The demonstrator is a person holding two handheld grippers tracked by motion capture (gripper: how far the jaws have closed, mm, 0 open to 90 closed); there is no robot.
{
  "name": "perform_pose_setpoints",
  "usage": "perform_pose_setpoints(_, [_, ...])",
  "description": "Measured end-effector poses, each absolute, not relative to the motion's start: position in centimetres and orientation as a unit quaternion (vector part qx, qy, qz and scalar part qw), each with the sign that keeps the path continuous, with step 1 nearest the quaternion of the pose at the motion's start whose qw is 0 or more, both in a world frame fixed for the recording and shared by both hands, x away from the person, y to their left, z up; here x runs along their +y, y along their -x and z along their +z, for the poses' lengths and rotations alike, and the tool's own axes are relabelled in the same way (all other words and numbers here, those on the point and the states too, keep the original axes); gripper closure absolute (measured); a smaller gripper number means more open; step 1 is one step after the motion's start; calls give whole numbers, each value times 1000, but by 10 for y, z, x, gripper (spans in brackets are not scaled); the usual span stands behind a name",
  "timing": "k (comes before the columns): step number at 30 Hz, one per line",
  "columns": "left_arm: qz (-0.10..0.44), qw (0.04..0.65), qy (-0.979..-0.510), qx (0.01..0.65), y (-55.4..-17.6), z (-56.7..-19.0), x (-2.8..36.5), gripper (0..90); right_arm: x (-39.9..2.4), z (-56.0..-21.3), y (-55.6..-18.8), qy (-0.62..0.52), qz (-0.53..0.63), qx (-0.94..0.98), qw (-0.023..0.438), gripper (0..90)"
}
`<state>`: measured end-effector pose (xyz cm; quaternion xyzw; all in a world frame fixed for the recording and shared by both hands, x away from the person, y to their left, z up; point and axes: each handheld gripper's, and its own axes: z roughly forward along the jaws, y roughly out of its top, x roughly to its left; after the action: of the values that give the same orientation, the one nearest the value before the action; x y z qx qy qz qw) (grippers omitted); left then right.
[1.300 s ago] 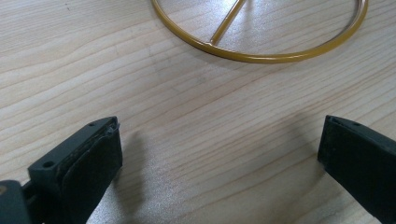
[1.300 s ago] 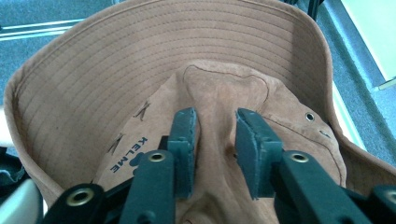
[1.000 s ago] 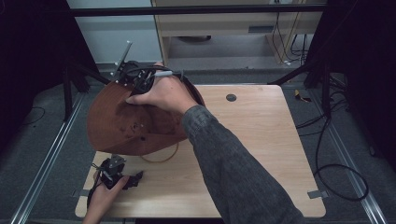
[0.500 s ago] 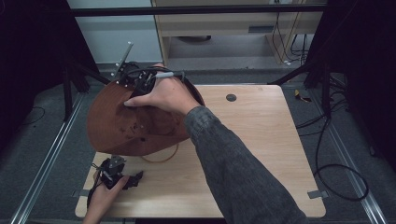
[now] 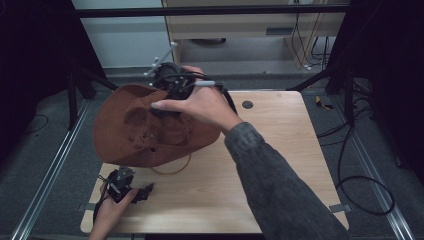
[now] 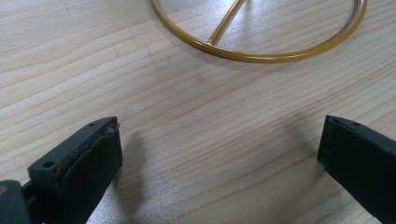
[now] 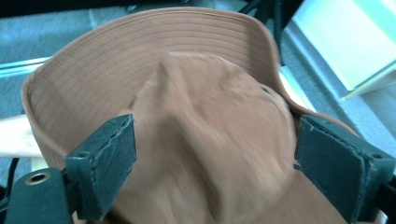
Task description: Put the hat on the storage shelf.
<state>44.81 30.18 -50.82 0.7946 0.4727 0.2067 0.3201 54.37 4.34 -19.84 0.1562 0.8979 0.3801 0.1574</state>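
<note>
High view: your right gripper (image 5: pixel 172 92) is hovering over the brown hat (image 5: pixel 145 132) at centre left; your left gripper (image 5: pixel 131 191) is resting at lower left on the bench (image 5: pixel 280 150).

Left gripper view: jaws are gaping wide below a gold ring (image 6: pixel 261 56) up top.

Right gripper view: jaws are standing open, flanking the hat's crown, contact unclear.

A light wooden table (image 5: pixel 280 165) stands on grey floor (image 5: pixel 45 165). Beyond it sits a beige cabinet (image 5: pixel 235 27); black cables (image 5: pixel 360 175) trail at right.

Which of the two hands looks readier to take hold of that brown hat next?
The right. The right gripper hangs over the hat with its jaws open either side of the crown. The left gripper sits low near the table's front corner, open, facing a gold ring.
</note>
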Motion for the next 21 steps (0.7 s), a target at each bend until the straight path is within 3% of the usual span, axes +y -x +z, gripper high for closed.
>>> perform_pose_setpoints(9, [207, 320, -795, 473, -448, -508, 302, 0, -39, -211, -537, -205, 406, 873, 178, 90])
perform_pose_setpoints(21, [206, 320, -794, 474, -448, -508, 302, 0, -138, -263, -517, -280, 417, 842, 197, 140])
